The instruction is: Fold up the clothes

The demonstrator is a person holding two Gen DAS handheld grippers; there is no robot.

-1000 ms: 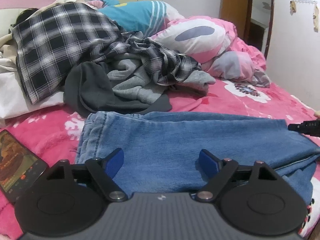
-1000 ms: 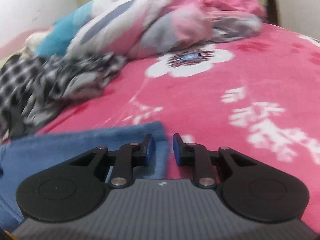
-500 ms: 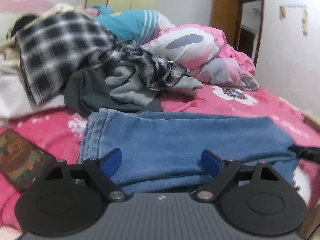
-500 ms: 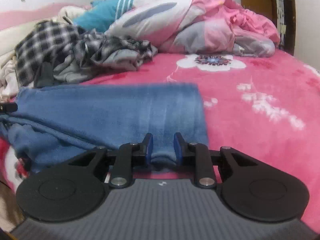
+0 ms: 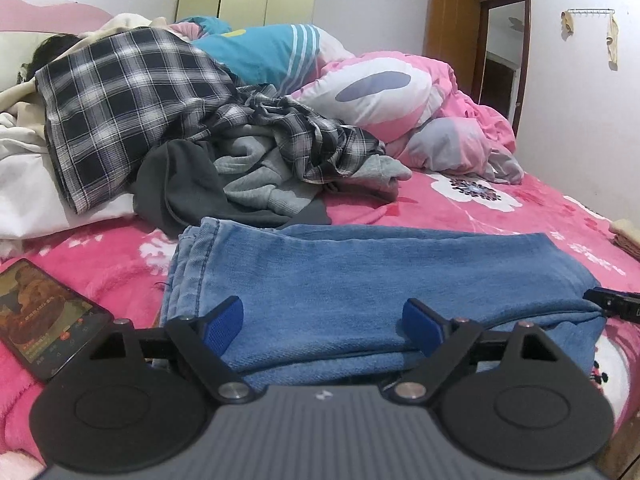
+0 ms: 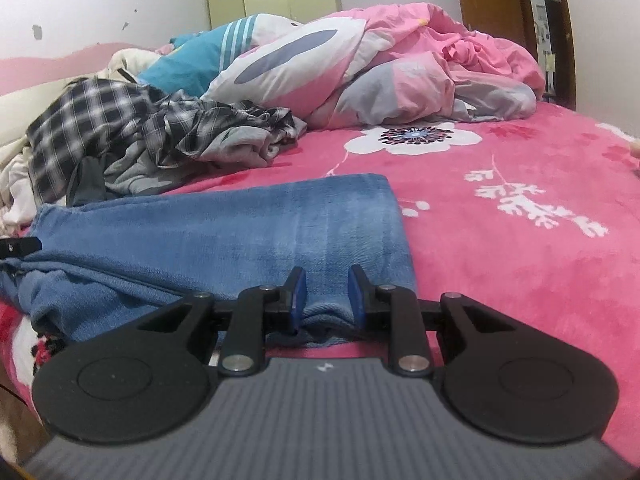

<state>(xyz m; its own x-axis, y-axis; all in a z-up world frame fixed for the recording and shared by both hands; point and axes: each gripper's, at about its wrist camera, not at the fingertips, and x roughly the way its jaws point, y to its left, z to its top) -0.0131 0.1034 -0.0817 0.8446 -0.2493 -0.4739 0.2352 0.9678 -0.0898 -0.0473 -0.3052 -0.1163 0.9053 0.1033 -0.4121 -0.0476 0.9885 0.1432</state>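
Note:
Blue jeans [image 5: 360,280] lie folded lengthwise across the pink bed, near its front edge. My left gripper [image 5: 323,326] is open, its blue pads [image 5: 224,322] wide apart over the jeans' near edge, holding nothing. In the right wrist view the jeans [image 6: 240,232] stretch to the left. My right gripper [image 6: 327,300] is shut on a bunch of denim at the jeans' near right end. Its tip shows in the left wrist view [image 5: 612,306].
A pile of clothes [image 5: 240,152], plaid, grey and dark, lies behind the jeans. A pink quilt [image 5: 420,108] is heaped at the back right. A lit phone [image 5: 40,320] lies on the blanket at the left. A beige folded item [image 5: 626,236] sits at the far right.
My right gripper came back along the bed to the jeans' near end and closed on the denim. My left gripper drew back slightly and stayed open.

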